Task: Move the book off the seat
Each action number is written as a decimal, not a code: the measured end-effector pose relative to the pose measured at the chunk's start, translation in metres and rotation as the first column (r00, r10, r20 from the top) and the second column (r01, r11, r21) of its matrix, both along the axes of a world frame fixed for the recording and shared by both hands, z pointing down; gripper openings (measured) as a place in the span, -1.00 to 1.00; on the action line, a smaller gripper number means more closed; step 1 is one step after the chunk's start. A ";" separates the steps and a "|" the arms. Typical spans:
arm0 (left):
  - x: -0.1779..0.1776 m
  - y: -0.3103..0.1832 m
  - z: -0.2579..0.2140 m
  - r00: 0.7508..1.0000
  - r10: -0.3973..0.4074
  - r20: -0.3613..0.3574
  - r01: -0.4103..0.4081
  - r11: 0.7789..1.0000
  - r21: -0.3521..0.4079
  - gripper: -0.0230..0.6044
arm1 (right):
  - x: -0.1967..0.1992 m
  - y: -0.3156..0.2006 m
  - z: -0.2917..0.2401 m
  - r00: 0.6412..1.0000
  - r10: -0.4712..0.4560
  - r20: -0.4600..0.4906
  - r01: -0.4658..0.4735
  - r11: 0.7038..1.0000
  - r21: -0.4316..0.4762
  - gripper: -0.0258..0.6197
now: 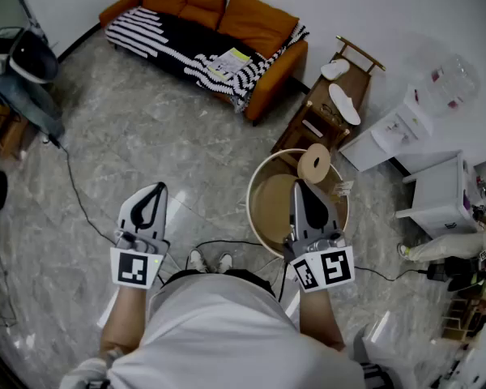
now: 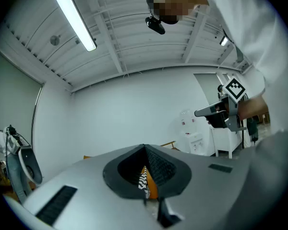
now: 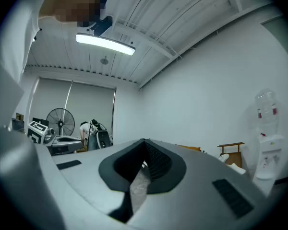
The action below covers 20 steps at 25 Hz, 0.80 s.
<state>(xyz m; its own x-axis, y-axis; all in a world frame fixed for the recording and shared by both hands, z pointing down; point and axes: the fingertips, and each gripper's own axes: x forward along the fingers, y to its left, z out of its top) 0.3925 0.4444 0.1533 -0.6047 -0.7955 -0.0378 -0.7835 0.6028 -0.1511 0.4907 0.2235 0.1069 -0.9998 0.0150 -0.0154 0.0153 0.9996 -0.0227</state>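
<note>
Book lying on the sofa seat, well apart from both grippers

The book (image 1: pixel 229 61) is being seen flat on the striped blanket (image 1: pixel 158 35) covering the orange sofa (image 1: pixel 259 23), across the floor (image 1: pixel 186 152) and far ahead of the left gripper (image 1: pixel 155 188) and the right gripper (image 1: pixel 301 186). Both grippers are being held close to the person, jaws pressed together on nothing.

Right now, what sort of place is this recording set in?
Likely a mock living room in a studio or lab: orange sofa, white water dispenser, bare industrial ceiling with strip light.
</note>
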 end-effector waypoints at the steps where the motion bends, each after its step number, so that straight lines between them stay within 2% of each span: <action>1: 0.000 0.000 0.000 1.000 0.000 0.002 0.000 1.000 0.002 -0.87 | -0.001 0.001 0.002 1.000 -0.003 -0.006 0.003 1.000 0.001 -0.86; 5: -0.003 0.004 0.003 1.000 -0.001 -0.007 0.001 1.000 0.015 -0.87 | -0.004 0.009 0.007 1.000 -0.016 -0.008 0.016 1.000 -0.011 -0.86; 9: -0.012 0.014 0.005 1.000 -0.004 -0.024 0.004 0.999 0.036 -0.87 | -0.015 0.023 0.004 0.996 -0.086 0.017 0.087 0.993 -0.079 -0.86; 13: -0.024 0.024 0.015 0.999 -0.007 -0.053 0.010 0.999 0.046 -0.87 | -0.031 0.038 0.011 0.995 -0.095 -0.025 0.093 0.995 -0.043 -0.86; 17: -0.024 0.037 0.016 0.997 -0.007 -0.082 0.012 0.998 0.061 -0.87 | -0.043 0.047 0.017 0.993 -0.106 -0.048 0.100 0.989 -0.106 -0.86; 20: -0.031 0.055 0.023 0.995 -0.021 -0.100 0.027 0.998 0.061 -0.87 | -0.059 0.060 0.019 0.992 -0.118 -0.053 0.112 0.988 -0.102 -0.86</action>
<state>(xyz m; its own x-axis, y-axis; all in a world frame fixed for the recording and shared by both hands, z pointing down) 0.3611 0.4998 0.1765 -0.6267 -0.7788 -0.0257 -0.7781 0.6272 -0.0353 0.4312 0.2838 0.1263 -0.9907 0.1315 0.0359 0.1260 0.9841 -0.1254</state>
